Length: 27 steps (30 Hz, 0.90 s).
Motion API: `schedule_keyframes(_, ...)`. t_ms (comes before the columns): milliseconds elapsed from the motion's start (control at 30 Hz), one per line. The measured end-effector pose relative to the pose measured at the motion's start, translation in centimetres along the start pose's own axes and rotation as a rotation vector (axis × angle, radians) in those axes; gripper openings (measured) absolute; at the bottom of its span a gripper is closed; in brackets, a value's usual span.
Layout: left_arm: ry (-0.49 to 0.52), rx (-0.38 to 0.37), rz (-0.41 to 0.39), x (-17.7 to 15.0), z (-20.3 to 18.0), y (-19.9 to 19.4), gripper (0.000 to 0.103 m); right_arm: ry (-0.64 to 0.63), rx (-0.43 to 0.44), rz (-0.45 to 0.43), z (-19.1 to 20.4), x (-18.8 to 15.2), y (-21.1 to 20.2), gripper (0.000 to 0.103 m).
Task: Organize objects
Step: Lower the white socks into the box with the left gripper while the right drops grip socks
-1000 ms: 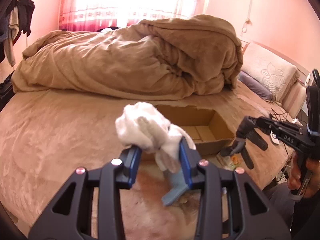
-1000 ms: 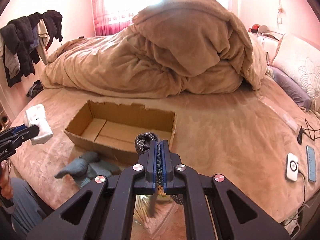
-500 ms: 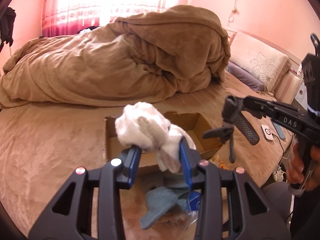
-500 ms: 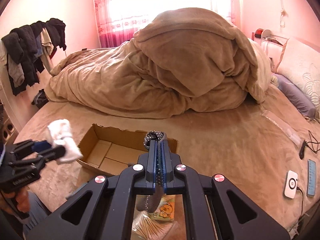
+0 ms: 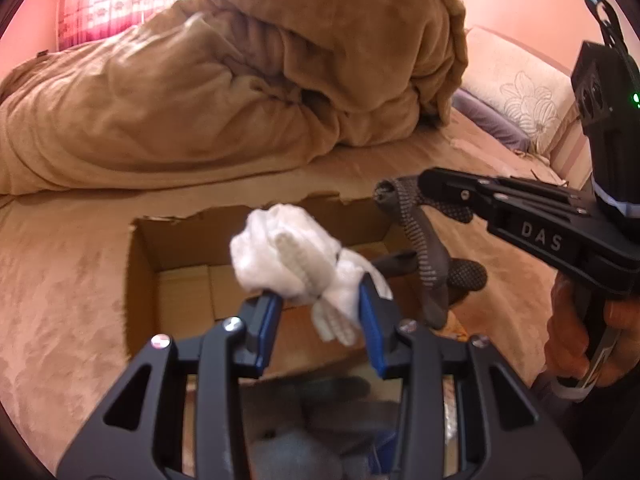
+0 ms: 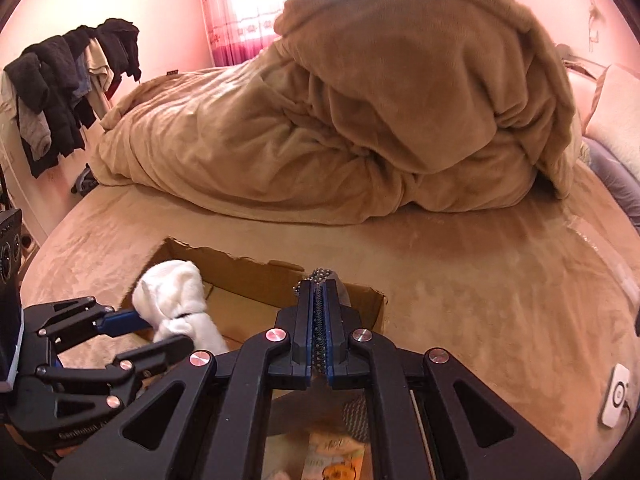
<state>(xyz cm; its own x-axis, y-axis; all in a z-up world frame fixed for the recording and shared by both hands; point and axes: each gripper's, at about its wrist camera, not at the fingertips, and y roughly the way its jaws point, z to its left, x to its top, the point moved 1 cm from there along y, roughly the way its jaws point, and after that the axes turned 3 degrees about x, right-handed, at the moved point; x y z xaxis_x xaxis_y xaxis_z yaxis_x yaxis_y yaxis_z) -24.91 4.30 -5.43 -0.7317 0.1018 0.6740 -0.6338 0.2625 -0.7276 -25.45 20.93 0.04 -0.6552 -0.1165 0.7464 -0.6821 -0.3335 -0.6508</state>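
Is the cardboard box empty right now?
Apparently empty: the cardboard box shows bare floor, while the white sock and grey sock hang gripped above it.

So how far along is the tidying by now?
Nothing visibly lies in the cardboard box yet. In hand: the left gripper holds white socks over it, the right gripper a dark patterned sock. Left: dropping both, then the grey socks beside it.

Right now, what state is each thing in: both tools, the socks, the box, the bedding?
left tool: shut on the white sock, held over the box.
right tool: shut on the dark patterned sock.
white sock: bunched, gripped, not yet released.
dark patterned sock: gripped, hanging limp over the box's right end.
cardboard box: open, torn rim, nothing visible inside.
brown duvet: heaped, unmade.
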Motion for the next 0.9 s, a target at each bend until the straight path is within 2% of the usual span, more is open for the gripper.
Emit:
schedule_keyframes(233, 0.018, -0.005, 0.090, -0.1, 0.8, 3.7, 0.040, 0.042, 0.041, 0.039, -0.7, -1.1, 3.4, 0.005)
schedule_keyframes(433, 0.016, -0.004, 0.109, -0.4, 1.1, 3.5, 0.045, 0.066, 0.075, 0.055, -0.8, -1.8, 5.4, 0.006)
schedule_keyframes(500, 0.021, 0.000, 0.109, -0.6, 1.2, 3.0, 0.048, 0.066, 0.072, 0.035, -0.7, -1.8, 5.1, 0.012)
schedule_keyframes(533, 0.023, 0.005, 0.108, -0.7, 1.2, 2.8, 0.052, 0.066, 0.072, 0.026, -0.7, -1.8, 5.0, 0.024)
schedule_keyframes(567, 0.022, 0.012, 0.105, -0.8, 1.3, 2.5, 0.059, 0.067, 0.074, 0.014, -0.7, -1.8, 4.7, 0.042)
schedule_keyframes(633, 0.013, 0.024, 0.091, -1.0, 1.5, 1.6, 0.062, 0.073, 0.068, -0.004, -0.7, -1.9, 4.0, 0.060)
schedule_keyframes(667, 0.009, 0.030, 0.084, -0.9, 1.6, 1.2, 0.062, 0.075, 0.067, -0.012, -0.8, -1.9, 3.7, 0.064)
schedule_keyframes(767, -0.001, 0.045, 0.061, -0.9, 1.6, -0.3, 0.064, 0.084, 0.051, -0.019, -0.8, -2.0, 2.8, 0.068)
schedule_keyframes(867, -0.016, 0.066, 0.023, -1.0, 1.6, -2.5, 0.075, 0.090, 0.029, -0.019, -0.7, -2.4, 1.6, 0.068)
schedule_keyframes(900, -0.023, 0.070, 0.014, -1.1, 1.7, -3.0, 0.075, 0.088, 0.021, -0.021, -0.6, -2.6, 1.0, 0.068)
